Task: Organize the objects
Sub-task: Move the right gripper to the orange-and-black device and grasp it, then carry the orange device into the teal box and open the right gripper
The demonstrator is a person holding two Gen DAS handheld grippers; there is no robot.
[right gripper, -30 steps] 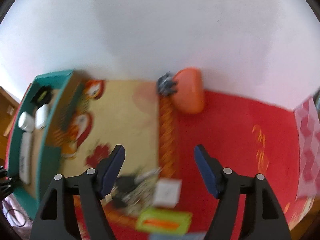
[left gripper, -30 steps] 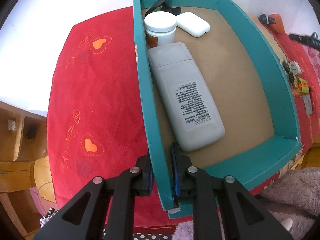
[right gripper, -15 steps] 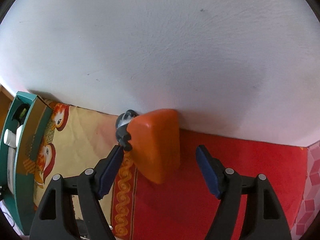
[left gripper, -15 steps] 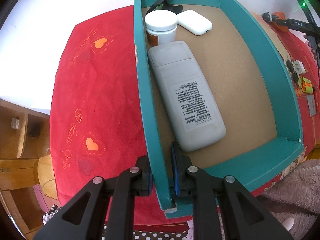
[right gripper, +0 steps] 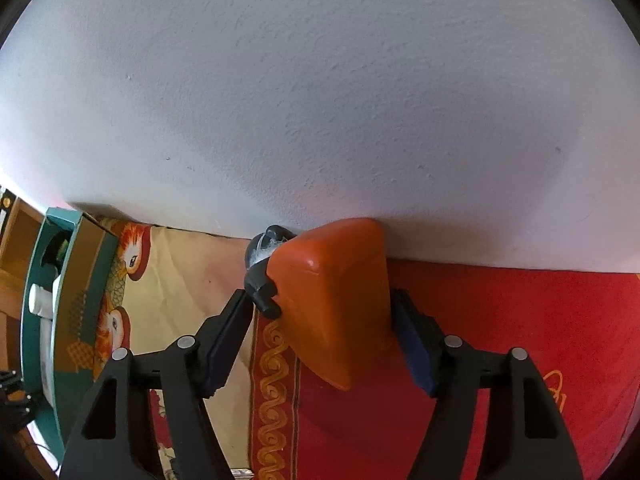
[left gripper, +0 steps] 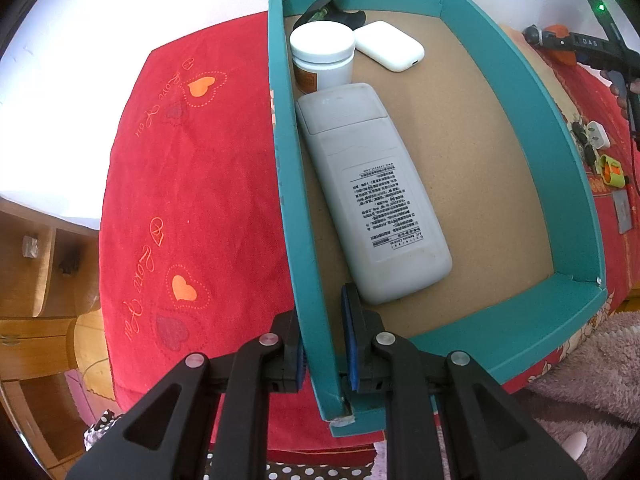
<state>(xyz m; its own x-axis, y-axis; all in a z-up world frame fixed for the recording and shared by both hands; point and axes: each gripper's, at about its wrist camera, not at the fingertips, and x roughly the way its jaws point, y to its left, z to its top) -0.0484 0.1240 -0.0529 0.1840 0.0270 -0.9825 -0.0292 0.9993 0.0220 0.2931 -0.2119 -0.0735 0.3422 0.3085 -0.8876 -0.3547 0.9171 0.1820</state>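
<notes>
Right claw has swung from the scattered small items to the orange wedge-shaped plastic object against the white wall, jaws closing around it, its long axis running between them. Left claw pinches the teal cardboard box wall.

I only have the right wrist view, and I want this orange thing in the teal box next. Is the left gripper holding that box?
Observer: Yes, the left gripper is shut on the teal box's side wall, near a corner.
Operator: What's inside?
Observer: A grey remote, a white jar, a white case and a black clip, crowded toward the gripped wall.
Operator: Any room?
Observer: The box floor on the remote's other side is bare.
</notes>
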